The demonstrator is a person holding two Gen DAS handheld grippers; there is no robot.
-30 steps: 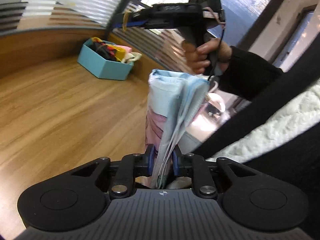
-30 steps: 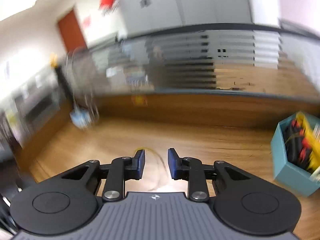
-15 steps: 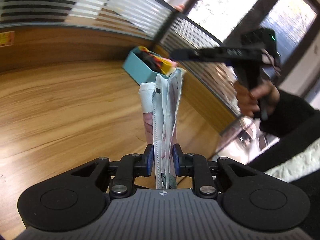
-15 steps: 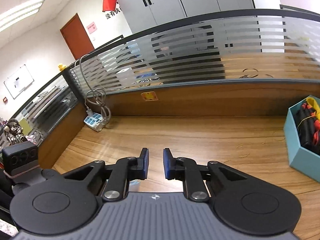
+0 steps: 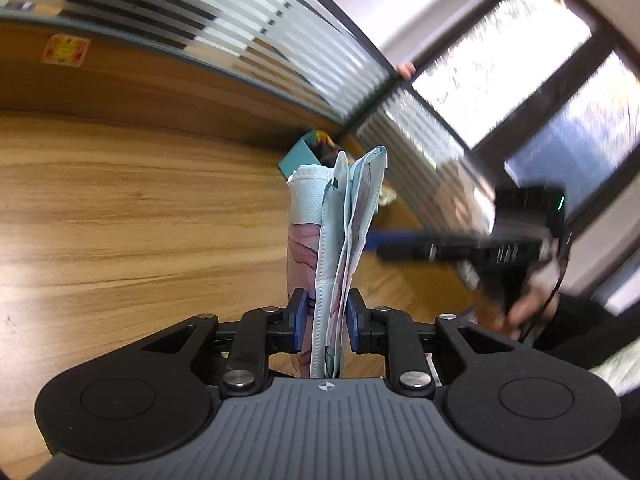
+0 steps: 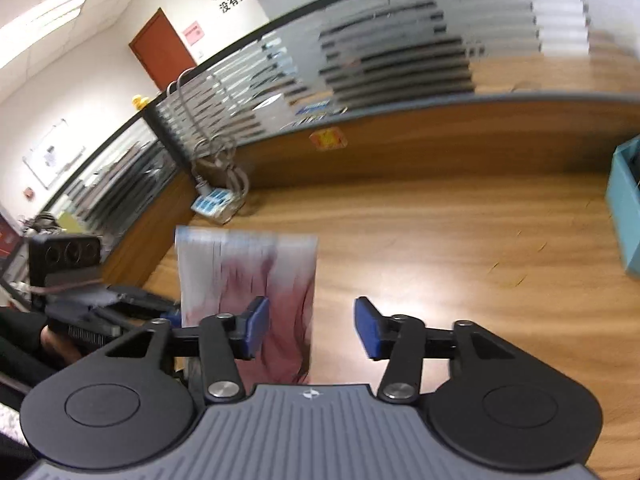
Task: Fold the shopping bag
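My left gripper [image 5: 325,316] is clamped on the folded shopping bag [image 5: 340,232], holding it upright above the wooden table [image 5: 120,220]; my right gripper [image 6: 312,326] gapes wide, just beside it.

Wood-grain table [image 6: 460,248]: teal box [image 6: 626,216] at right edge, power strip [image 6: 212,202] far-left corner (cables coiled).
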